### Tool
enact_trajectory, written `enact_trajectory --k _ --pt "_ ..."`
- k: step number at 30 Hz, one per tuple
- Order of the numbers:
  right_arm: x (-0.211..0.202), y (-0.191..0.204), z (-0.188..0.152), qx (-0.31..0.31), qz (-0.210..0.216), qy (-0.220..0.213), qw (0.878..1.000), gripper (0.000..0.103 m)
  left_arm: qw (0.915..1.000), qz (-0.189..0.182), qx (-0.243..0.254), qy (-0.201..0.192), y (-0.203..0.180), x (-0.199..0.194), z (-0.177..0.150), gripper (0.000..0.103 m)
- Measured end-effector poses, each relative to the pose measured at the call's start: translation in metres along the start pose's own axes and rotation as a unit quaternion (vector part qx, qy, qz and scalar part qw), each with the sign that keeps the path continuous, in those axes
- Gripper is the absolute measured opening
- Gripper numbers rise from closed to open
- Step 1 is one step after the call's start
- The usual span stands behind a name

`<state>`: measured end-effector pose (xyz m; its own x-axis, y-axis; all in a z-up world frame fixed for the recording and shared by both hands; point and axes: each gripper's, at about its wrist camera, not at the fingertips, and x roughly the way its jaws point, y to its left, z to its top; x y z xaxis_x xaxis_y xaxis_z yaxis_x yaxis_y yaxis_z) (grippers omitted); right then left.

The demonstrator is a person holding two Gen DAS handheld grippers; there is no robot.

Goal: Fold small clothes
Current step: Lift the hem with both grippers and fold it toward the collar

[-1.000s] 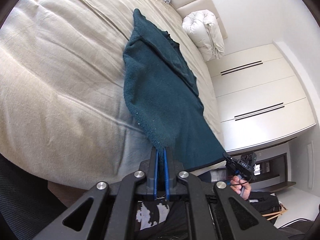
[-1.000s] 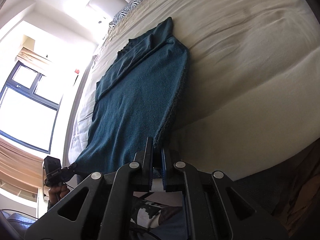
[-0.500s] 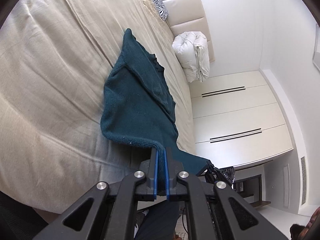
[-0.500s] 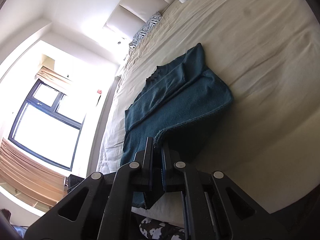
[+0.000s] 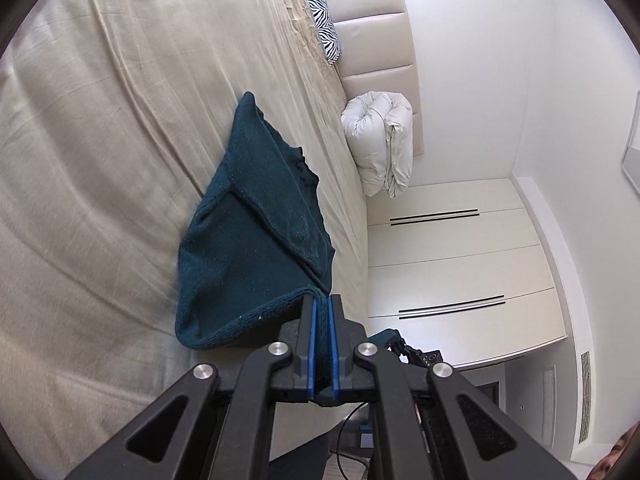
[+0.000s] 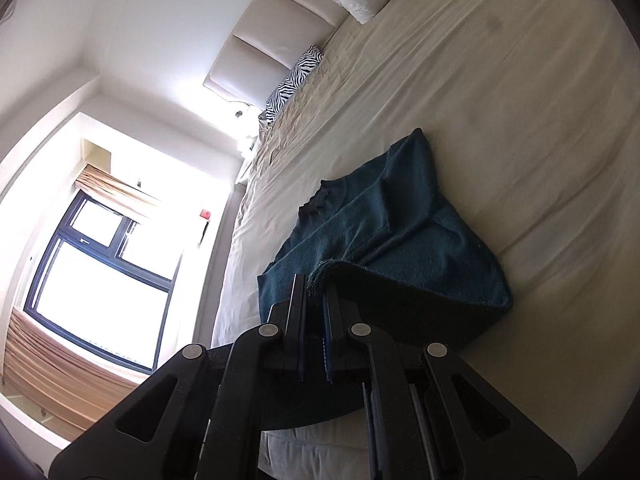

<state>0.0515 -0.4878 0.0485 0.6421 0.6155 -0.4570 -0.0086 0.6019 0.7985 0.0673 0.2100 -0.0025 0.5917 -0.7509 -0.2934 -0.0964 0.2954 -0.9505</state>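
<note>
- Teal knit sweater [image 5: 256, 240] on the beige bedsheet [image 5: 100, 140], collar end toward the headboard [image 5: 372, 40], sleeve already laid across the body.
- Left gripper [image 5: 322, 312] clenched on 1 hem corner, ribbed edge pinched between the blue pads [image 5: 313, 344].
- Right gripper [image 6: 314, 300] clamped on the other hem corner, fabric bunched between the jaws.
- Hem end lifted off the bed and curling up over the lower body in both views; fold line resting on the sheet near the bed's edge.
- Judged roughly midway: sleeves apparently tucked, bottom-to-top fold begun but not yet laid down.
- Left to do: carry hem toward the collar, lay it flat, release both corners, smooth.
- White rolled duvet [image 5: 380, 140] and zebra pillow [image 5: 322, 20] well apart from the sweater.
</note>
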Motion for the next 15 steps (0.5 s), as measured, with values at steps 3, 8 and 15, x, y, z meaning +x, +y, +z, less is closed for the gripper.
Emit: enact_trajectory --k 3,8,15 --pt "0.013 -0.007 0.019 0.006 -0.009 -0.007 1.0 0.006 1.0 -0.001 -0.005 -0.007 -0.001 0.011 0.018 0.006" --pt "0.036 -0.019 0.044 0.009 -0.026 -0.017 0.999 0.006 0.9998 0.0 -0.016 -0.015 -0.001 0.032 0.048 0.006" --pt "0.072 -0.034 0.072 0.005 -0.05 -0.022 0.998 0.006 0.9997 0.006 -0.021 -0.014 0.0 0.063 0.083 0.005"
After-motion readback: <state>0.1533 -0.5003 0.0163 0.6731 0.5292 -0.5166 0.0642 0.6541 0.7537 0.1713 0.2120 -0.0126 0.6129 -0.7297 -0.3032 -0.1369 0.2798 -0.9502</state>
